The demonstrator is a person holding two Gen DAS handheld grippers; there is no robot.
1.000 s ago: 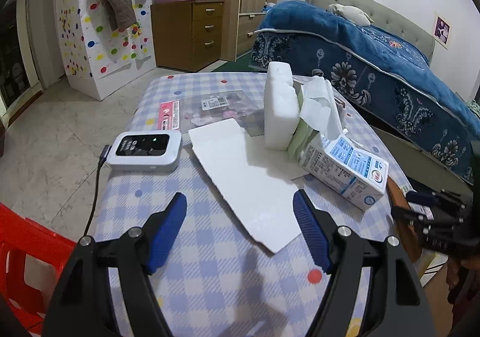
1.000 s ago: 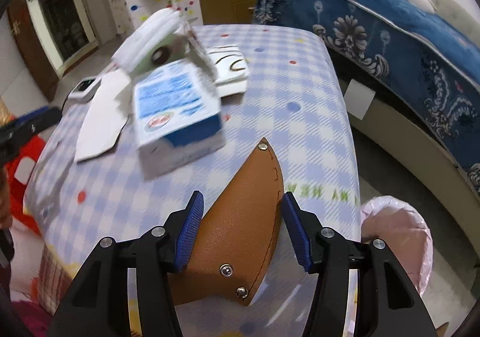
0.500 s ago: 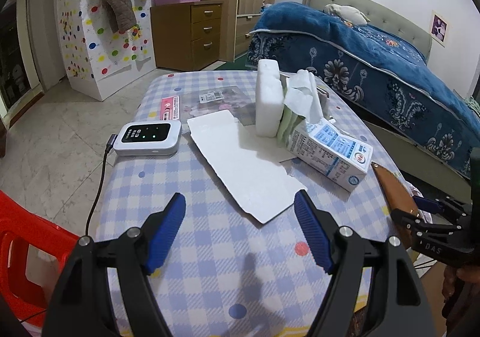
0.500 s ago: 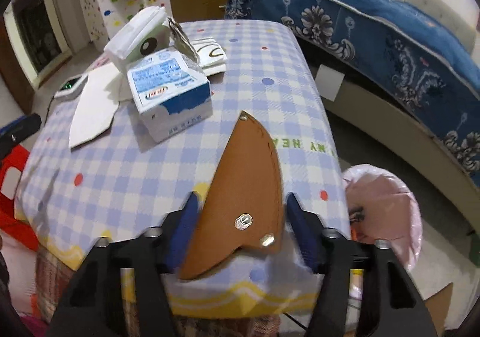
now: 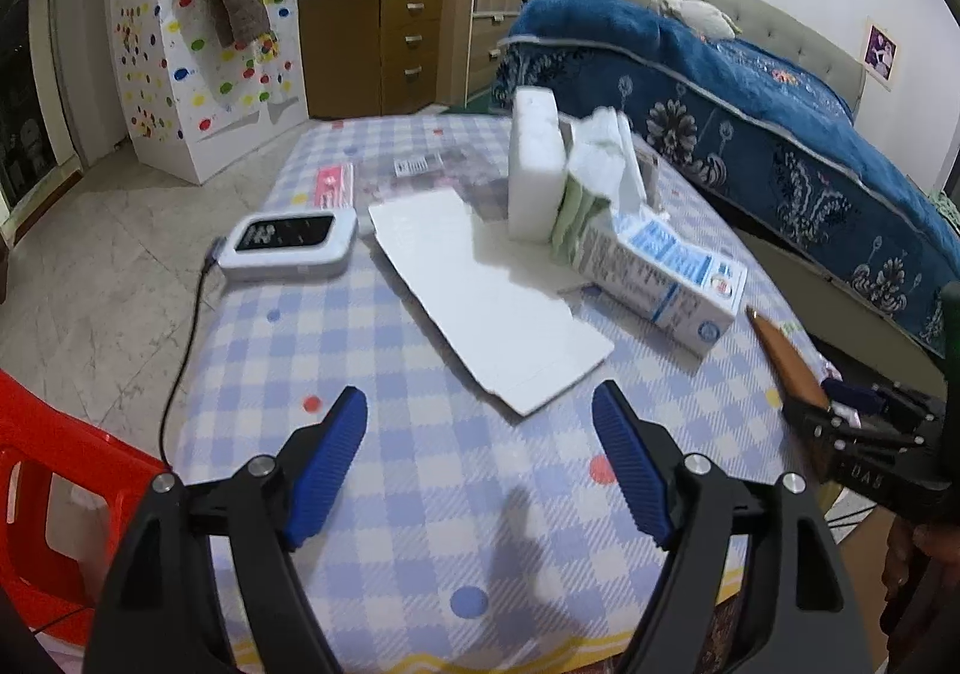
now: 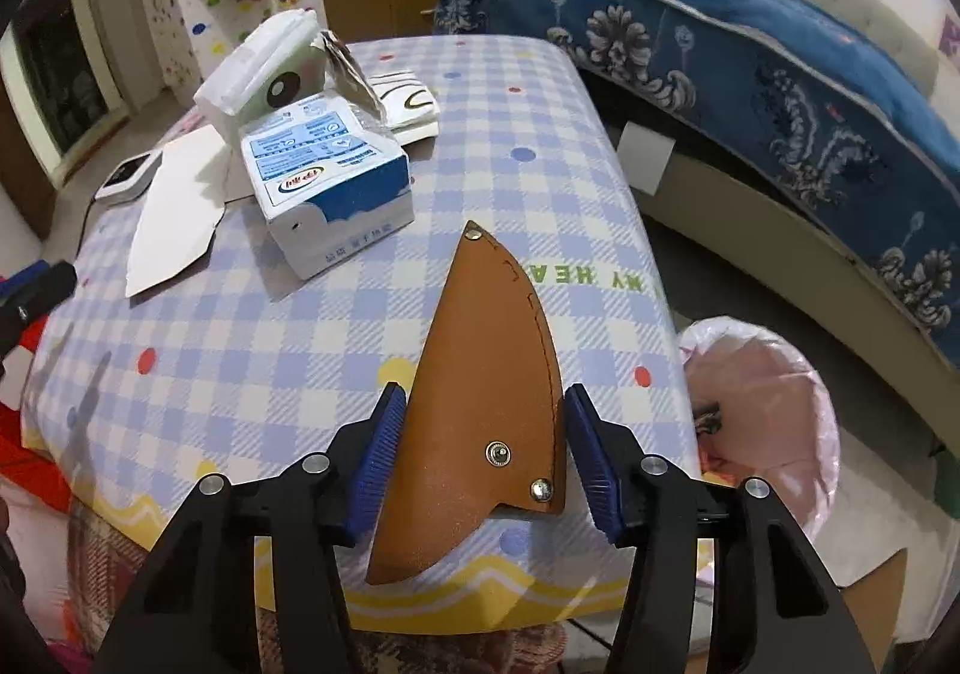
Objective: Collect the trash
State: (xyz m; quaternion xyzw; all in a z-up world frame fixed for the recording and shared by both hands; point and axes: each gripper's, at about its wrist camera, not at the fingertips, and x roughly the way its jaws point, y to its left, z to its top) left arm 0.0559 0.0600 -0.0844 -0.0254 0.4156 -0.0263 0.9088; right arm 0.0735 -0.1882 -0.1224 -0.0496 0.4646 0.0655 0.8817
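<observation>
Brown leather sheath: pinched flat between the blue pads of the right claw; held over the surface's near edge
Left claw: spread wide, gripping nothing; hovering level above the surface
Pink bin: on the floor beside the surface's right edge

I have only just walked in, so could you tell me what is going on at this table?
A person is clearing trash with two handheld grippers. The right gripper is shut on a brown leather sheath, held above the table's near edge, with a pink-lined bin on the floor just to its right. The left gripper is open and empty over the checked tablecloth. A milk carton and a white card sheet lie on the table.
</observation>
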